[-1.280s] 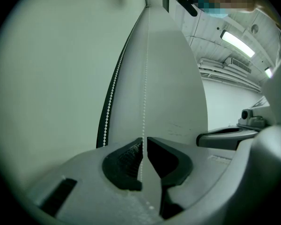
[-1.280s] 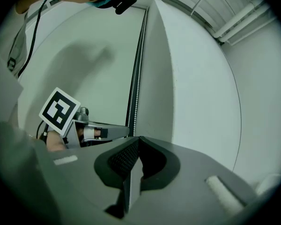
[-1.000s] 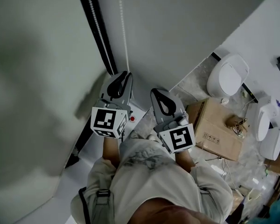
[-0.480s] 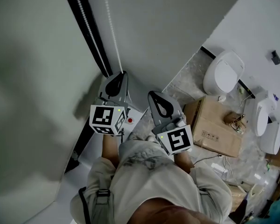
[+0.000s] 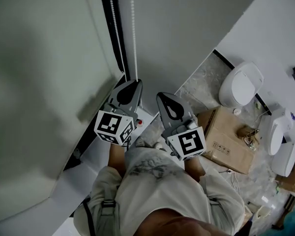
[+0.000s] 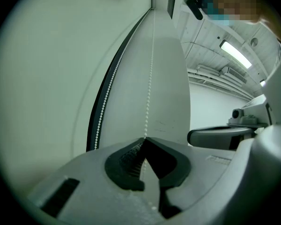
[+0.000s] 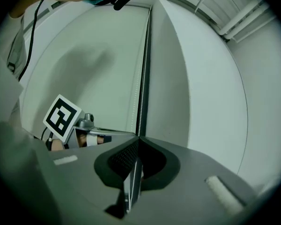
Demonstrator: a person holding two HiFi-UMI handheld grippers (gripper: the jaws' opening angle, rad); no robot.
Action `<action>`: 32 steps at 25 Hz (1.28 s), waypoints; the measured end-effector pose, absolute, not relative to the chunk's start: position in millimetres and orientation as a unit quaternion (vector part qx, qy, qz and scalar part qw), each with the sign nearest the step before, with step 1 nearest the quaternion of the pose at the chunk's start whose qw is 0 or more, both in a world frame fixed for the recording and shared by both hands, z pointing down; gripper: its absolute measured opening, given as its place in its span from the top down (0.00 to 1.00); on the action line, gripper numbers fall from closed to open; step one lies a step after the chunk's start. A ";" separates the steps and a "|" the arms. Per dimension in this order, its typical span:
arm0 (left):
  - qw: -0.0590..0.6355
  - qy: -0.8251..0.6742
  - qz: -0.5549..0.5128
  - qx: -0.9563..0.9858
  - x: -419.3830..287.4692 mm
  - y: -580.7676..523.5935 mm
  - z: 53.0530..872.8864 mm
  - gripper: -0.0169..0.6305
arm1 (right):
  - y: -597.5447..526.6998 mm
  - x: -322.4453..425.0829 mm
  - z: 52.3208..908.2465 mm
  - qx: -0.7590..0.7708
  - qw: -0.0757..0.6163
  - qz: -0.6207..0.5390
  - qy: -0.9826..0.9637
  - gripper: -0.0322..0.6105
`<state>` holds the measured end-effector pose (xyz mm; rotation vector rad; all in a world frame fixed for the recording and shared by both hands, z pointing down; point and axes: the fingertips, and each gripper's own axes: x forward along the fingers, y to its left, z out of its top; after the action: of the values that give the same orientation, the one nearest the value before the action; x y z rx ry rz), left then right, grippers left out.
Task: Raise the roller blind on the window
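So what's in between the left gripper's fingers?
One strand of the bead chain. In the left gripper view it runs down into the left gripper, whose fingers are shut on it.

Grey wall (image 5: pixel 187 28) up top, white wall (image 5: pixel 280 28) at right. Floor (image 5: pixel 202 88) w/ marble-like pattern; brown cardboard box (image 5: pixel 228 140) lies on it, near white ceramic pcs (image 5: pixel 241 85) (they look like toilets). Strip lamp (image 6: pixel 234 54) on ceiling is lit.

The pale roller blind (image 5: pixel 39 82) hangs lowered, its white bead chain (image 5: pixel 133 33) dangling in two strands alongside.
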<state>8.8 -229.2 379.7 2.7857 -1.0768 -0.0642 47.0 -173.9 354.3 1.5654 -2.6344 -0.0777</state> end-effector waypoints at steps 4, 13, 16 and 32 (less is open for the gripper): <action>0.077 -0.366 -0.014 0.927 4.8 -215.3 379.3 0.96 | -168.9 33.2 335.8 0.476 0.023 -0.026 -0.879 0.93; 0.087 -0.366 -0.010 0.927 2.4 -184.8 386.9 0.96 | -162.4 18.5 302.7 0.419 0.014 -0.022 -0.908 0.93; 0.089 -0.366 -0.007 0.926 -0.3 -179.5 390.9 0.96 | -162.0 13.7 292.7 0.405 0.004 -0.024 -0.914 0.93; 0.089 -0.372 -0.002 0.924 4.4 -172.7 392.1 0.96 | -177.4 -10.9 235.2 0.356 -0.008 -0.058 -0.932 0.82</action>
<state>4.4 -172.7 392.1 2.7501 -1.1057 -0.0048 -10.9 -177.4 235.2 1.1258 -2.9450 -0.1819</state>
